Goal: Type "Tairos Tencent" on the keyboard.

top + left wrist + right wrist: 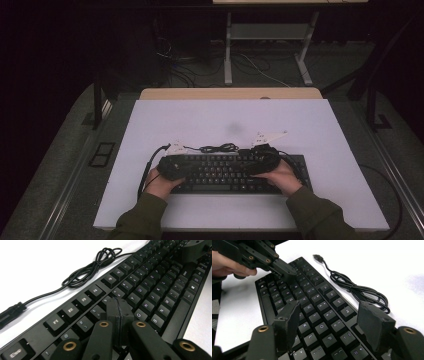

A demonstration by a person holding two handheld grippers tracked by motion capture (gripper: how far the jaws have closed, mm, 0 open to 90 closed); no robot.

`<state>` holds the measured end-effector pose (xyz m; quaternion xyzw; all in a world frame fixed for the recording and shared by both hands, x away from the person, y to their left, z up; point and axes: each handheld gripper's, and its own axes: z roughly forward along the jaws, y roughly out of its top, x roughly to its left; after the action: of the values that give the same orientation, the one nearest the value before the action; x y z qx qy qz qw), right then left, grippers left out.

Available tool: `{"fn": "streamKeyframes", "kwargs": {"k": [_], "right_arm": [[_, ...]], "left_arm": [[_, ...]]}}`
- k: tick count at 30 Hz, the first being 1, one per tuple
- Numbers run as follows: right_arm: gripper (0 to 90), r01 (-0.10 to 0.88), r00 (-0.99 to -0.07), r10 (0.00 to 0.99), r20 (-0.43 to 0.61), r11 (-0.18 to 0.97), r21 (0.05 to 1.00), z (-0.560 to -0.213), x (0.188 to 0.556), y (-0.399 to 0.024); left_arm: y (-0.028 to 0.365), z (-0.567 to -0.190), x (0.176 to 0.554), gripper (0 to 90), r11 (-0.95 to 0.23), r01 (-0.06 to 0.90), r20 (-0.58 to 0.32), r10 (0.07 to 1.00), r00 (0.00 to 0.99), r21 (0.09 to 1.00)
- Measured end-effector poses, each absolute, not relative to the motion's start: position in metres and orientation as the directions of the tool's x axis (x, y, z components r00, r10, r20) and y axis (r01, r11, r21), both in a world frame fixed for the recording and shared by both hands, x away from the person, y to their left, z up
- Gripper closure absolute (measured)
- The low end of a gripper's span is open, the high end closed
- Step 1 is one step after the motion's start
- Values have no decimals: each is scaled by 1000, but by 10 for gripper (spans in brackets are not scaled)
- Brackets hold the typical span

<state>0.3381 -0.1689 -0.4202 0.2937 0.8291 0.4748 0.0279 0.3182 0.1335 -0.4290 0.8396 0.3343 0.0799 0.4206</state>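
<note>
1. Keyboard: flat on white table, near edge
2. Left gripper: closed tight, empty, tip over keys; press straight down
3. Right gripper: parted, empty, hovering; keep clear of cable

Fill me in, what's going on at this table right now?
A person holds a gripper in each hand over a black keyboard on the white table. The left gripper is shut, jaws pressed together with nothing between them, tip down on the keys around the top letter row. The right gripper is open, jaws spread over the keys on the keyboard's right half. The keyboard's coiled cable lies unplugged behind it.
</note>
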Motion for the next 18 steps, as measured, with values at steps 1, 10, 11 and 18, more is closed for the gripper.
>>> {"fn": "streamKeyframes", "kwargs": {"k": [1,10,11,18], "right_arm": [[342,461,-825,515,232,378,802,-420,338,-169],[341,466,-822,521,232,380,799,-421,338,-171],[341,466,-821,522,230,381,798,-421,338,-172],[341,466,-821,523,229,383,797,-421,337,-172]], "left_arm": [[133,-429,318,887,-425,493,-147,627,765,759],[131,-431,320,887,-443,494,-139,623,770,748],[130,-432,320,887,-432,498,-146,627,765,752],[129,-433,321,887,-444,496,-142,623,770,746]]}}
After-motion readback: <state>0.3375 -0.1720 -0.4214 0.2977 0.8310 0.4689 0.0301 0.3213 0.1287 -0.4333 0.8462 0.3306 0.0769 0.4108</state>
